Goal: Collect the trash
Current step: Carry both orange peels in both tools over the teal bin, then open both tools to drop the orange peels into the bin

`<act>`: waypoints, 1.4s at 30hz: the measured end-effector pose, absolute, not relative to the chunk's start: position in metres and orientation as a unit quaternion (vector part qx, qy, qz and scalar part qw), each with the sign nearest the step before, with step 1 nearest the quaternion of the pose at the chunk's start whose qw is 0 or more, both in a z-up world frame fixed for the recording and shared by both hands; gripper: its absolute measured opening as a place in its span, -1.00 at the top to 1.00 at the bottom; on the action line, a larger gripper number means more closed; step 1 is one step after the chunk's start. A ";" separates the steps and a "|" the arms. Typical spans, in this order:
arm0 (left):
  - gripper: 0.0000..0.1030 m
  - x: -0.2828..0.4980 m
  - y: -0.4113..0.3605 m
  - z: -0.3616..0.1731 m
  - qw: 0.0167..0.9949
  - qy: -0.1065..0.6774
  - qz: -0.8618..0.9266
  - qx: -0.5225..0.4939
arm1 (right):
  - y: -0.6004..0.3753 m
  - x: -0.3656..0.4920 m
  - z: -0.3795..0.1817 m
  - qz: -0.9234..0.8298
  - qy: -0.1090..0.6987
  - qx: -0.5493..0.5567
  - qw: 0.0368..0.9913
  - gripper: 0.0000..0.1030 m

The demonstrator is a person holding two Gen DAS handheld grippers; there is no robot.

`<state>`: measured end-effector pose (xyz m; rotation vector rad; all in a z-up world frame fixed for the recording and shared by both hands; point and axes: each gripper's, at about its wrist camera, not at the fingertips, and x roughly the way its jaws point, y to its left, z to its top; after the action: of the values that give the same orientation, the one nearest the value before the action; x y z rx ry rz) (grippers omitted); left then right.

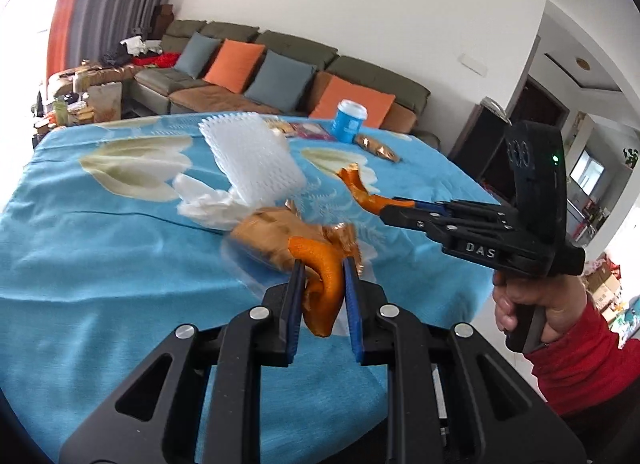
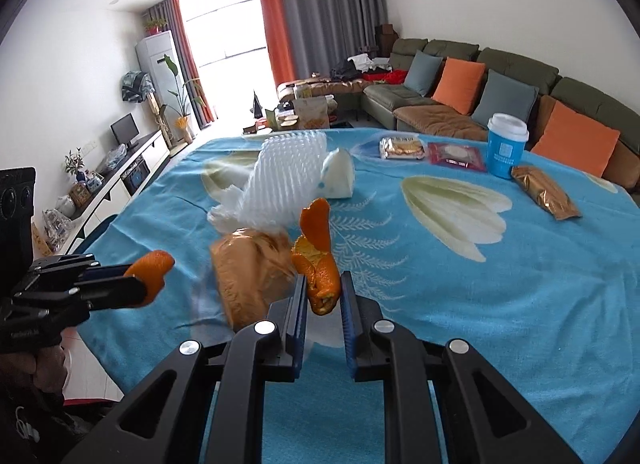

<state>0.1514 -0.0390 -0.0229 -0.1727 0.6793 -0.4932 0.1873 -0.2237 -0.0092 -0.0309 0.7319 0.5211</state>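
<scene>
Bright daylight from a blown-out window (image 2: 232, 52), motion-blurred foam net (image 1: 252, 156), heavy fisheye bending, dark corner vignettes.

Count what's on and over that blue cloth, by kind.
Orange peel: 2, left peel in left gripper, right peel in right gripper
Foam net: 1
Tissue: 1
Brown wrapped lump: 1
White wedge: 1
Blue cup: 1
Snack packets: 3
Total: 10

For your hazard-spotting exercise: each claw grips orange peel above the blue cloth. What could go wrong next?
1. The left claw pinches only part of its orange peel; it may slip out.
2. The right claw's peel strip is curled and cracked; it could tear.
3. Swinging either claw might knock the foam net.
</scene>
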 end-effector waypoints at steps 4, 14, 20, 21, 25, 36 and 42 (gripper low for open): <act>0.62 0.144 -0.023 -0.012 0.922 0.310 -0.217 -0.086 | -0.215 0.182 0.008 0.271 0.330 -0.014 0.904 0.72; 0.62 0.109 0.046 0.031 0.961 0.242 -0.112 -0.078 | -0.146 0.172 0.039 0.365 0.288 -0.036 0.884 0.72; 0.62 0.076 0.104 0.046 0.972 0.218 -0.024 -0.079 | -0.087 0.168 0.049 0.432 0.276 -0.052 0.857 0.72; 0.62 0.071 0.113 0.048 0.973 0.216 -0.010 -0.080 | -0.080 0.168 0.049 0.440 0.275 -0.054 0.853 0.72; 0.62 0.045 0.154 0.053 0.973 0.209 0.051 -0.086 | -0.038 0.166 0.049 0.483 0.281 -0.057 0.827 0.72; 0.62 -0.002 0.240 0.047 0.959 0.208 0.157 -0.108 | 0.079 0.153 0.045 0.565 0.303 -0.099 0.761 0.72; 0.62 -0.018 0.270 0.038 0.952 0.219 0.180 -0.118 | 0.123 0.150 0.034 0.573 0.314 -0.130 0.746 0.72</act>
<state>-0.0176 0.2696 0.0376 -0.2396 0.4460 0.3664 0.1499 0.1225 0.0338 -0.2836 0.6882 1.2541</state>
